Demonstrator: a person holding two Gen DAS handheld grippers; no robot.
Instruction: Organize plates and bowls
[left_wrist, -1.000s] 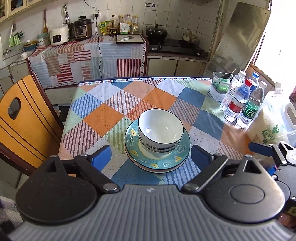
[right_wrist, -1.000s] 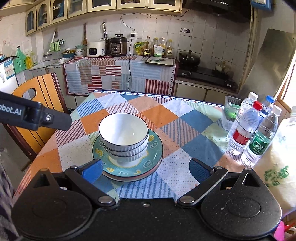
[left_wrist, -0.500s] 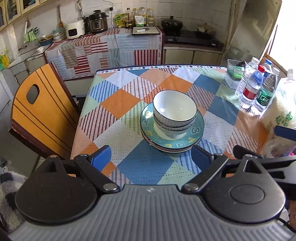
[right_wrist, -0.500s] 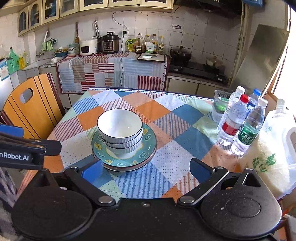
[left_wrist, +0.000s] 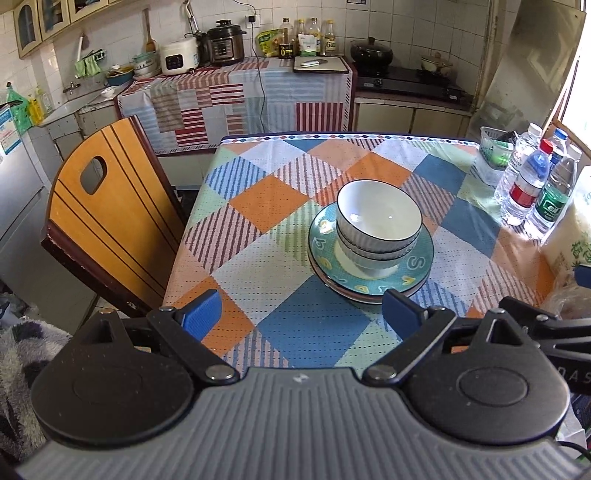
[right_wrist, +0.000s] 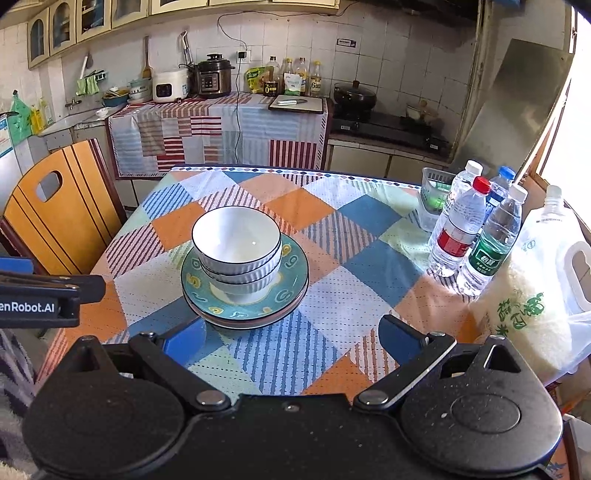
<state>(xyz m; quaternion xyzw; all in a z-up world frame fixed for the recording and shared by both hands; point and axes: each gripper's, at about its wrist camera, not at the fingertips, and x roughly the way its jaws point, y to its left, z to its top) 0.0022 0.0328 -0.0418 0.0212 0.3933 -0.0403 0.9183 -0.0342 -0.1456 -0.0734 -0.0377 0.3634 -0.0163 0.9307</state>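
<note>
bowls (left_wrist: 378, 221) stacked on plates (left_wrist: 369, 284) mid-table, both hand-held grippers spread, empty

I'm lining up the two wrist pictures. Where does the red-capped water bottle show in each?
Left wrist view: red-capped water bottle at the far right edge, among the other bottles, right of the bowl stack.
Right wrist view: red-capped water bottle right of centre, nearer the middle, beside the green-labelled bottle.
Shared landmark: the wooden chair at the table's left.
</note>
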